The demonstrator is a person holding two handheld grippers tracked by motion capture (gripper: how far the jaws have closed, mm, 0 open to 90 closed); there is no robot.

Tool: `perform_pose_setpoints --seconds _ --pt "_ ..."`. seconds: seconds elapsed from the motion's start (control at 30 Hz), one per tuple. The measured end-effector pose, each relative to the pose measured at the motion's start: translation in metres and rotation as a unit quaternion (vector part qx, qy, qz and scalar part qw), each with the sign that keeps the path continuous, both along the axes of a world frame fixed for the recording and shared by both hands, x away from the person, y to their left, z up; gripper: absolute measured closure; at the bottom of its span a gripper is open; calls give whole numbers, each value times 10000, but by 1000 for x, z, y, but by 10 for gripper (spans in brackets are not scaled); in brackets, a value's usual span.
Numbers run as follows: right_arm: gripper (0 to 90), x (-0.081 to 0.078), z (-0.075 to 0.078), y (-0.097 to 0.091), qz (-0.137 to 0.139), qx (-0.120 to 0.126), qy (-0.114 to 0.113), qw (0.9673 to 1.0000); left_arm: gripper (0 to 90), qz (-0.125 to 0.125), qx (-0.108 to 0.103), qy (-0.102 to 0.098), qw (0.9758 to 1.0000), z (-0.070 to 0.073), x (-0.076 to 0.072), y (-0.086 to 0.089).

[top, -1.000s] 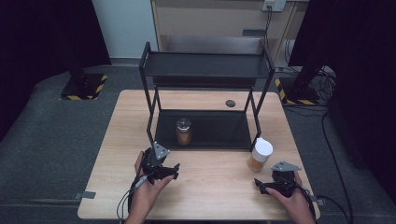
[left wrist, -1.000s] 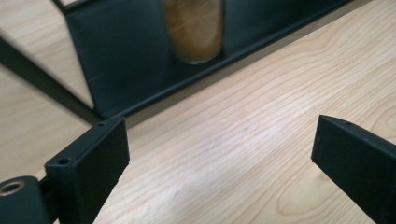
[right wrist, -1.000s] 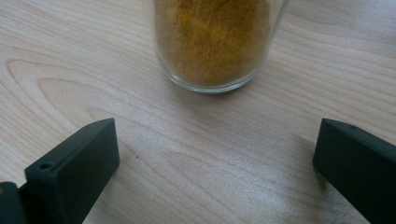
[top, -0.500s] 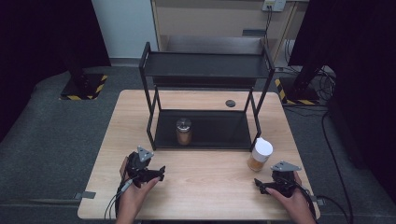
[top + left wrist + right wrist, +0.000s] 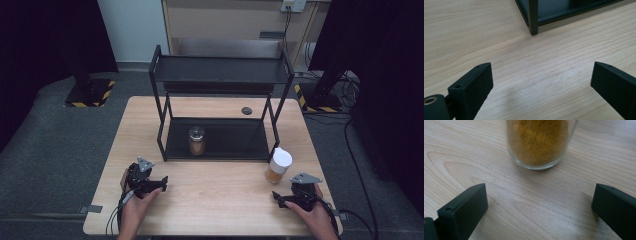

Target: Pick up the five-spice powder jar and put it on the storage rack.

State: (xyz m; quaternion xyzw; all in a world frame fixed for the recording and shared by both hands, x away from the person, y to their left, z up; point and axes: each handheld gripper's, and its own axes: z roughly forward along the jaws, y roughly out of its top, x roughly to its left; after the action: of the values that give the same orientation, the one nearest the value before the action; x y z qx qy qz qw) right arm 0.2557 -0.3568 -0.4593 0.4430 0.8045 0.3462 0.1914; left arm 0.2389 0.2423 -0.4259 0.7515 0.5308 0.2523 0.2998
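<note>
The right hand-held gripper (image 5: 540, 202) sits spread just before the white-capped spice jar (image 5: 278, 165) beside the black shelf rack (image 5: 220, 80); the left hand-held gripper (image 5: 541, 82) is spread and empty near the rack's front corner.

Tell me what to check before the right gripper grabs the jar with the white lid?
1. Right gripper open: ok, jaws stand wide apart with nothing between them.
2. Jar with the white lid upright on the table: ok.
3. Jar in front of the jaws: ok, its glass base sits just ahead in the right gripper view, apart from them.
4. Room around the jar: ok, though the black shelf leg stands close behind it.
5. Left gripper out of the way: ok, open at the table's far side.
6. Lid tight: cannot tell.
</note>
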Motion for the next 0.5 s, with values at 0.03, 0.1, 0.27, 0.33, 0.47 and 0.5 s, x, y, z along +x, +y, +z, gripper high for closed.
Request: perform_pose_setpoints --seconds 0.03,0.1,0.27,0.33,0.47,0.5 --pt "14 0 0 0 0 0 1 10000 33 -2 27 -3 10000 -1 1 0" --pt "14 0 0 0 -6 4 4 10000 32 13 40 29 10000 -3 3 2" --pt "14 0 0 0 -7 4 5 10000 32 83 -41 39 9999 -7 5 6" --pt "15 0 0 0 -6 3 4 10000 32 57 -50 85 9999 -9 7 7" --pt "14 0 0 0 -10 3 4 10000 30 16 -10 127 9999 -10 9 6" --pt "15 0 0 0 -13 4 7 10000 28 9 1 142 9999 -10 9 6"
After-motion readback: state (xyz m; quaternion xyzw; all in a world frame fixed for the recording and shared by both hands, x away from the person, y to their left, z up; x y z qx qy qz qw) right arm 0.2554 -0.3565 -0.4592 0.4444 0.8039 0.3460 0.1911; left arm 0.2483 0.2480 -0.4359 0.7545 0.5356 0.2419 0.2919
